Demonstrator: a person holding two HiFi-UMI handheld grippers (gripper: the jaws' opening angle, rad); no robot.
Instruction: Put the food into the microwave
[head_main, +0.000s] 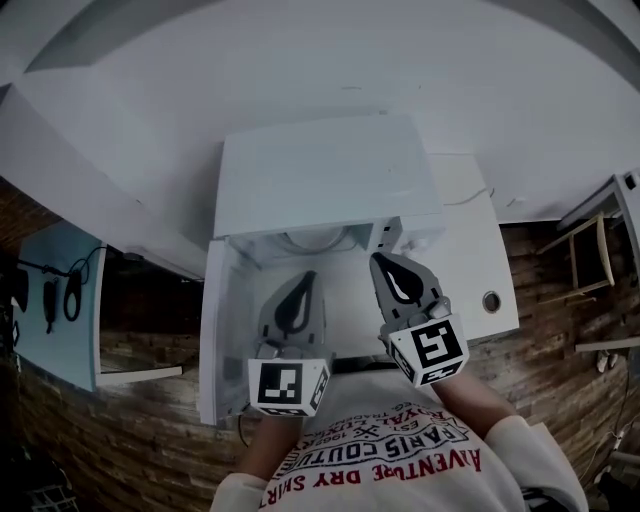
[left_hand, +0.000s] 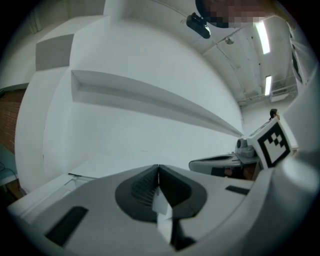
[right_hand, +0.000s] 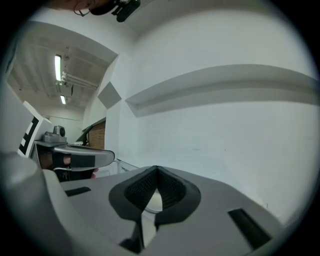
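Nearest me, over my white shirt (head_main: 400, 450), both tools hang side by side and empty. My left gripper (head_main: 306, 278) has its jaws pressed together on nothing, and my right gripper (head_main: 384, 262) is likewise closed with nothing between its pads. Both point level, out over the white microwave (head_main: 320, 175), which sits just ahead of and below their tips.

Its door (head_main: 212, 340) stands swung out toward me on my left, edge-on and running near to far, just beside the left gripper and well apart from the right. Past the tips, inside the open cavity, a round pale rim (head_main: 318, 240) shows. I cannot tell whether it is the food's dish or only the turntable. If the food is in, the door is the next thing, and my left gripper is the nearer. Beyond lies the white counter (head_main: 480, 250).
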